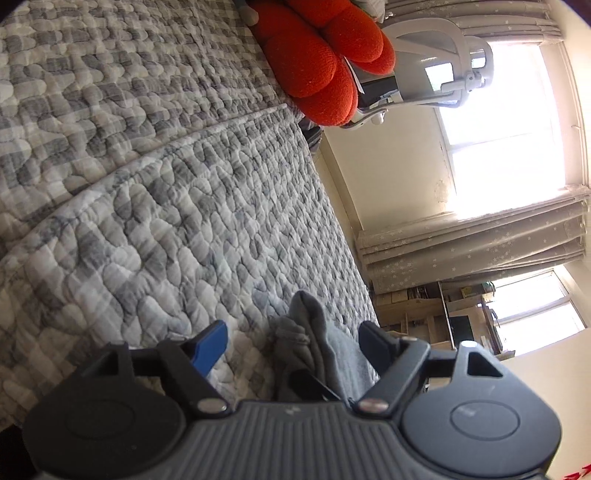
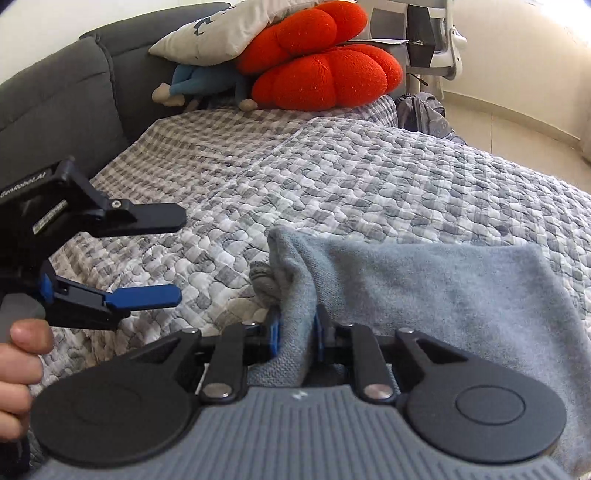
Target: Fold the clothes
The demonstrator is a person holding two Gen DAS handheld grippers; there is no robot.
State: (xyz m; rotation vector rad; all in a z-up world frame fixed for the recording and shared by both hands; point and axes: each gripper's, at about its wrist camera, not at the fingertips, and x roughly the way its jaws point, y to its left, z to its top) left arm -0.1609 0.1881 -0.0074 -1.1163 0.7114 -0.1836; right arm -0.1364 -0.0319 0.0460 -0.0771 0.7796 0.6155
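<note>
A grey-blue knitted garment [image 2: 424, 291] lies on the quilted bed, bunched at its left end. My right gripper [image 2: 295, 332] is shut on a fold of that garment at its near edge. My left gripper [image 1: 293, 338] is open; a bunched grey piece of the garment [image 1: 314, 343] stands between its blue fingers without being pinched. In the right wrist view the left gripper [image 2: 179, 254] hangs open over the quilt, to the left of the garment and apart from it.
The grey checked quilt [image 2: 332, 177] covers the bed. Red cushions [image 2: 325, 70], a pale pillow [image 2: 221, 33] and a blue stuffed toy [image 2: 199, 83] sit at the headboard. An office chair [image 1: 436, 70] and a backpack [image 2: 424, 114] stand beside the bed. Window and curtains [image 1: 480, 240] lie beyond.
</note>
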